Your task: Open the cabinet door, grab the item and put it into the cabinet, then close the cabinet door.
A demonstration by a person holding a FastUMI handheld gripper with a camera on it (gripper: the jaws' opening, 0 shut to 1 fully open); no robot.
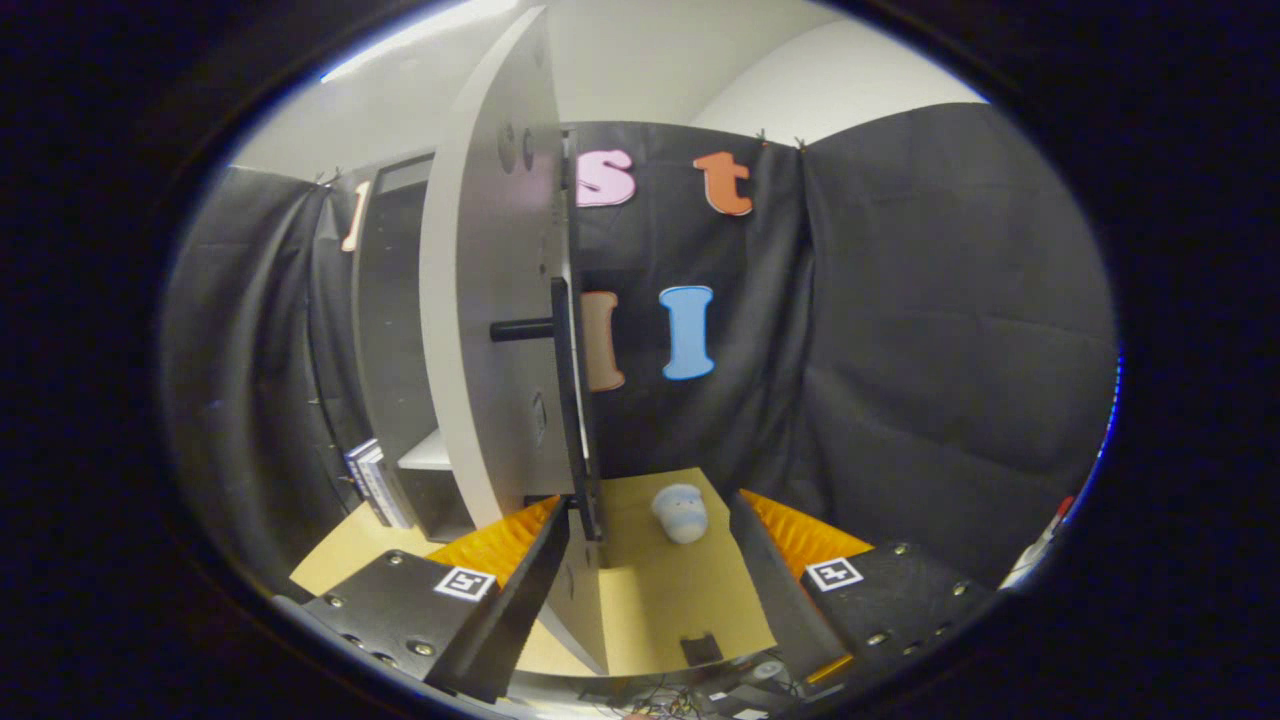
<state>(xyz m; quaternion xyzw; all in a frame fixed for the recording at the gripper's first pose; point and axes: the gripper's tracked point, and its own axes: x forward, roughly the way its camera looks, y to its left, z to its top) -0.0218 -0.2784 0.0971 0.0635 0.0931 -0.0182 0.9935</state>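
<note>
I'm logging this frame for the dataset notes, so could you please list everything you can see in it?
Cabinet door: one, pale grey, swung open and seen nearly edge-on, its lower edge between the fingers.
Door handle: one, black, a bar sticking out from the door's edge.
Cabinet: one, dark, beyond the door, with a pale shelf inside.
Books: a few, light spines, standing at the foot of the cabinet.
Small item: one, white and pale blue, on the table ahead of the fingers.
Table: one, tan, under everything.
Booth wall: black cloth, behind.
Gripper: one, fingers apart, holding nothing.
</note>
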